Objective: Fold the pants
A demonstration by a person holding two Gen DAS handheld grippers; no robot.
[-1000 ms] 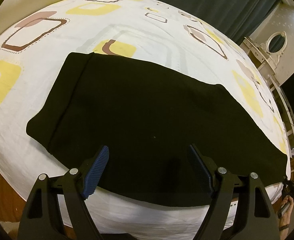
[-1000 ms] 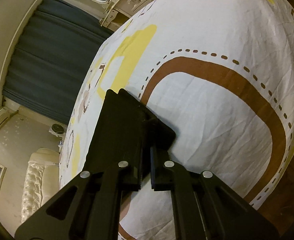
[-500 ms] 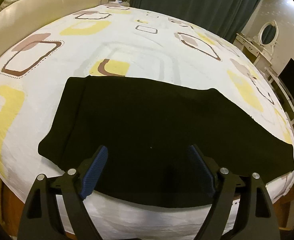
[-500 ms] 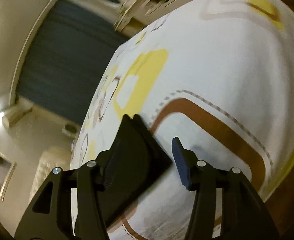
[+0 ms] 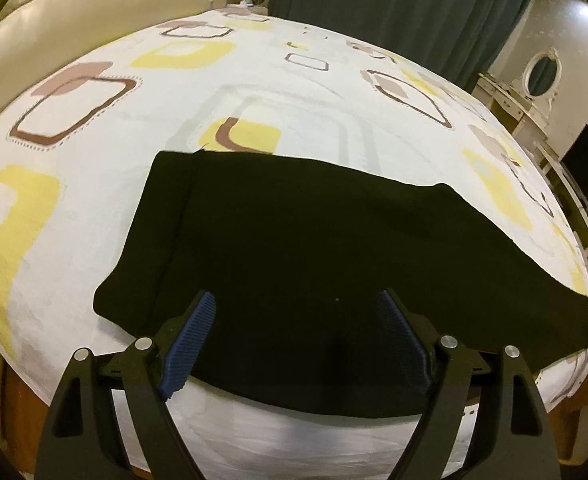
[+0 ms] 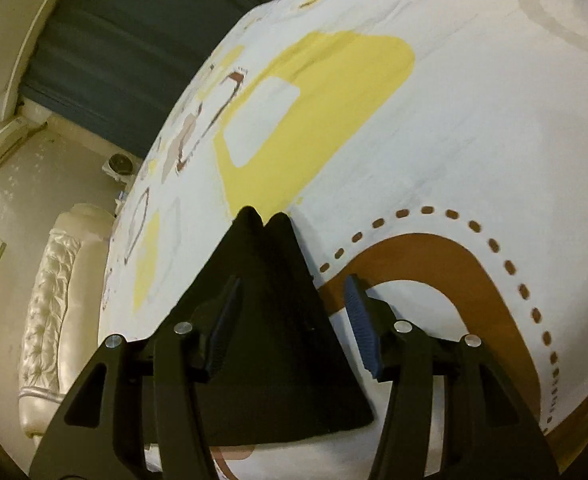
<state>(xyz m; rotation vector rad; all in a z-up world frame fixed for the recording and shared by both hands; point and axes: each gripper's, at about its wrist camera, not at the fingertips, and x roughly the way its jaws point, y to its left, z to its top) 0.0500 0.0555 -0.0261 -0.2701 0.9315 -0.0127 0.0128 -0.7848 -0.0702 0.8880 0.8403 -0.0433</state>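
Your left gripper has its jaws spread wide and grips nothing — it hangs over the near edge of the black pants, which lie flat and lengthwise across the patterned bedspread. Your right gripper is parted too, its blue pads on either side of the narrow end of the pants without pinching it — that end lies on the bedspread, beside a brown dotted arc.
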